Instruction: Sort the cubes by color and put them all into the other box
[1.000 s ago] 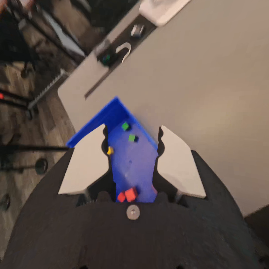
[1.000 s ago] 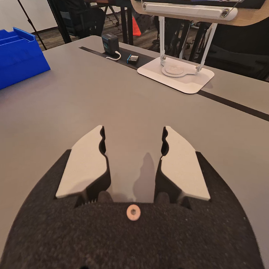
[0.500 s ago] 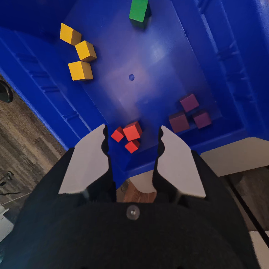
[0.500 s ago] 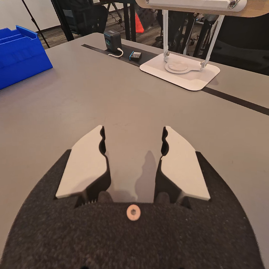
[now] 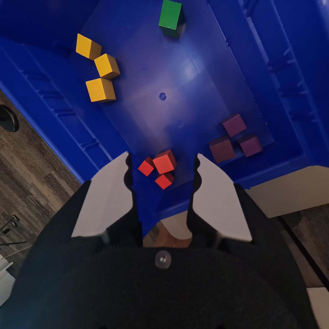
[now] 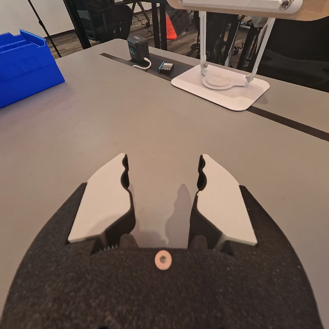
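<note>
Since half a second ago, almost nothing shifted in the left wrist view: same look down into the blue box, cubes in the same groups. Right wrist view drawn back a touch, far things sitting slightly lower.

Left gripper above the near end of the box, jaws apart, nothing between them. Just past the fingertips, by the near wall, three red cubes, touching one another. At the near right corner, three purple cubes, close together, whether touching cannot be told. Farther along the left wall, three yellow cubes in a row, touching. At the far end, one green cube alone, cut by the picture's top edge. Box set at a corner of the grey table, wood floor below on the left.

Right gripper low over the table, jaws apart, empty, only its shadow between them. Far left, a blue box on the table. Along the far edge, in a black strip, a small black device with a white cable, beside it a small black block. Far right, a white stand with a flat base.
</note>
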A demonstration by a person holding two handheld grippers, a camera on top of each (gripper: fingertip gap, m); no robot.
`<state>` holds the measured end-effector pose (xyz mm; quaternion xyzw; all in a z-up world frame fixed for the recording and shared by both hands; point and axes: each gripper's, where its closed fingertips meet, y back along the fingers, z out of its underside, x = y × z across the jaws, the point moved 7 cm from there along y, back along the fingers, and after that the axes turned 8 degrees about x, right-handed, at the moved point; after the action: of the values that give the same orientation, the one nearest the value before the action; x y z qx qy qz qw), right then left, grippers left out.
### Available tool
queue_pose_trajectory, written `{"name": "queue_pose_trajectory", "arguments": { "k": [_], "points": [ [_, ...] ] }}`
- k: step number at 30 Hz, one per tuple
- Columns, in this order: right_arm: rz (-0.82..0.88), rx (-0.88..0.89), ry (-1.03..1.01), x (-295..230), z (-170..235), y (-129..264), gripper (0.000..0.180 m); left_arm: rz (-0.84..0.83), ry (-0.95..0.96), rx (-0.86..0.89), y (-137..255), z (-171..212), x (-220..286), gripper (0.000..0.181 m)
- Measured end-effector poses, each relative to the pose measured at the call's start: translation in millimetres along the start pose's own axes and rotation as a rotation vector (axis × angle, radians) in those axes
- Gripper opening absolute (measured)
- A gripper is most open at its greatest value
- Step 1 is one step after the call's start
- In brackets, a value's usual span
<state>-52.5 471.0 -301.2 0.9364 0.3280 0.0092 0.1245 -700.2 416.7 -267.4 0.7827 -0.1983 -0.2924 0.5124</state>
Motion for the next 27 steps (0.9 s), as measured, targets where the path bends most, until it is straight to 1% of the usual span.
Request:
{"name": "queue_pose_trajectory", "arguments": {
  "k": [7,14,20,27],
  "points": [
    [0.038,0.071,0.042,-1,-9,2,0.075,0.013,-0.057,0.069,0,-4,1,0.066],
    [0.082,0.045,0.095,-6,-15,-12,0.073,0.042,-0.141,0.100,-13,-6,3,0.067],
    [0.067,0.010,0.082,-17,-20,-30,0.072,0.070,-0.192,0.178,-30,-28,-2,0.067],
    [0.061,-0.024,0.105,-23,-22,-33,0.070,0.136,-0.225,0.292,-56,-63,-7,0.066]
  ]
}}
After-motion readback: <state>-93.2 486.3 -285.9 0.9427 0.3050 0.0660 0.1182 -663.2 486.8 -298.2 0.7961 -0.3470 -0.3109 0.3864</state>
